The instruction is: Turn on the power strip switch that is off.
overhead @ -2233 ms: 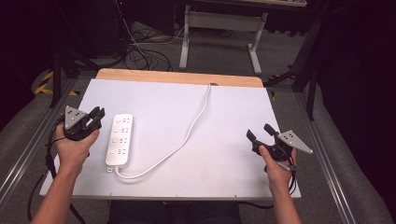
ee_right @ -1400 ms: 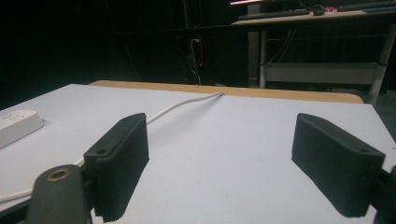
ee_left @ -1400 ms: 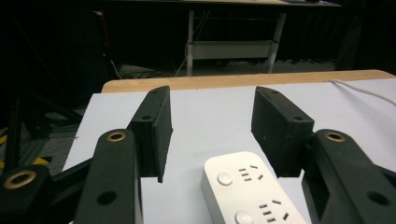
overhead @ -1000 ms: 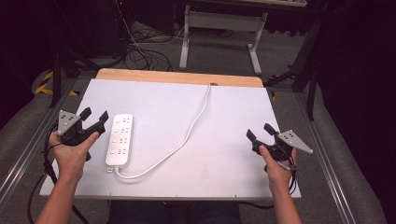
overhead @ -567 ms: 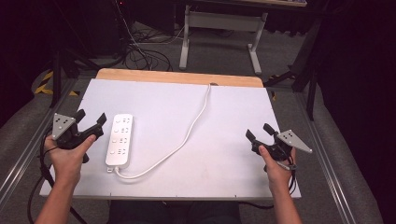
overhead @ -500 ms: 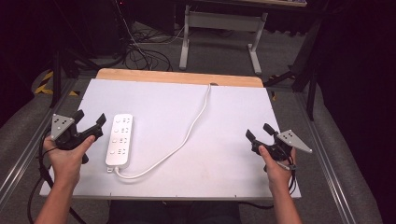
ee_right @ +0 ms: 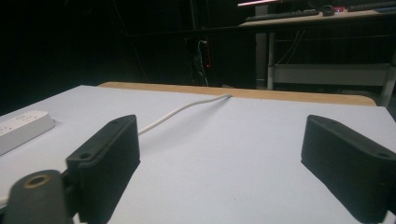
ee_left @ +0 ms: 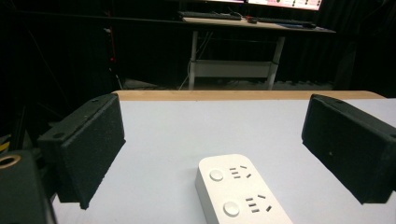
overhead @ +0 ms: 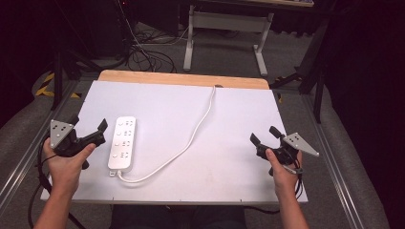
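Note:
A white power strip (overhead: 122, 143) lies flat on the left part of the white tabletop (overhead: 229, 114). Its white cable (overhead: 191, 136) curves from the near end up to the far edge. My left gripper (overhead: 88, 125) hovers just left of the strip; its jaws have just been opening and stand wide with nothing between them. In the left gripper view the strip (ee_left: 240, 196) lies ahead, below the open left gripper (ee_left: 214, 130). My right gripper (overhead: 265, 135) is near the table's right edge, its jaws just opened and empty. The right gripper view has the right gripper (ee_right: 222, 140) facing the cable (ee_right: 182, 112) and the strip (ee_right: 21, 126).
A wooden strip (overhead: 184, 78) runs along the table's far edge. Behind it stand a white desk frame (overhead: 224, 28) and a tangle of floor cables (overhead: 143, 52). Metal rails (overhead: 334, 162) flank the table on both sides.
My left hand has drifted a little left, away from the power strip, and its jaws stand wider apart. The right hand has kept its place.

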Demonstrator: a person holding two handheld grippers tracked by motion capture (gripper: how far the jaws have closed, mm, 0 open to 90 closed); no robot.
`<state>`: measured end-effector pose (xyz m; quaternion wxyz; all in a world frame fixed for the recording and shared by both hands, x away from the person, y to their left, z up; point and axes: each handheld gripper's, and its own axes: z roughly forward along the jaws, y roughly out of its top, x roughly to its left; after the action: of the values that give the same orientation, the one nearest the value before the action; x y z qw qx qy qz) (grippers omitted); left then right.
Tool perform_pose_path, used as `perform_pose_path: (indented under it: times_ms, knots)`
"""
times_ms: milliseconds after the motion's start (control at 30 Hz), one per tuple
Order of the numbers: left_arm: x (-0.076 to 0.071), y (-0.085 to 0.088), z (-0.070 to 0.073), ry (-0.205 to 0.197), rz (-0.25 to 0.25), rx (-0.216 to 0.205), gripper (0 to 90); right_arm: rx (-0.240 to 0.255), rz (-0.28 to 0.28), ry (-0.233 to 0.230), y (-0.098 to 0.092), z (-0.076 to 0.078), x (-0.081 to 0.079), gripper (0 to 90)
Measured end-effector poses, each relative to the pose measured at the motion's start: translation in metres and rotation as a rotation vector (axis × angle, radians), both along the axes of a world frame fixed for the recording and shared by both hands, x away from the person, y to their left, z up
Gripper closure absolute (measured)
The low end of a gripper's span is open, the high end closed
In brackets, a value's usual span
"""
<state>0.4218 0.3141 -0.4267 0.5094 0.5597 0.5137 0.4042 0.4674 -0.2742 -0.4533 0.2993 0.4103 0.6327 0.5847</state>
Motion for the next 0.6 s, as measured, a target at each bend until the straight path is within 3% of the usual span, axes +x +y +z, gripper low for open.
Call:
perform_pose_path:
  times_ms: [200, 600]
  knots:
    - [-0.0025, 0.0023, 0.0002, -0.026, 0.006, -0.005, 2.3, 0.002, 0.01, -0.007, 0.001, 0.0002, -0.0002, 3.7]
    - [-0.0031, 0.0048, -0.0026, -0.036, -0.011, -0.012, 0.4, -0.012, 0.039, -0.025, 0.0016, 0.0004, -0.0009, 2.2]
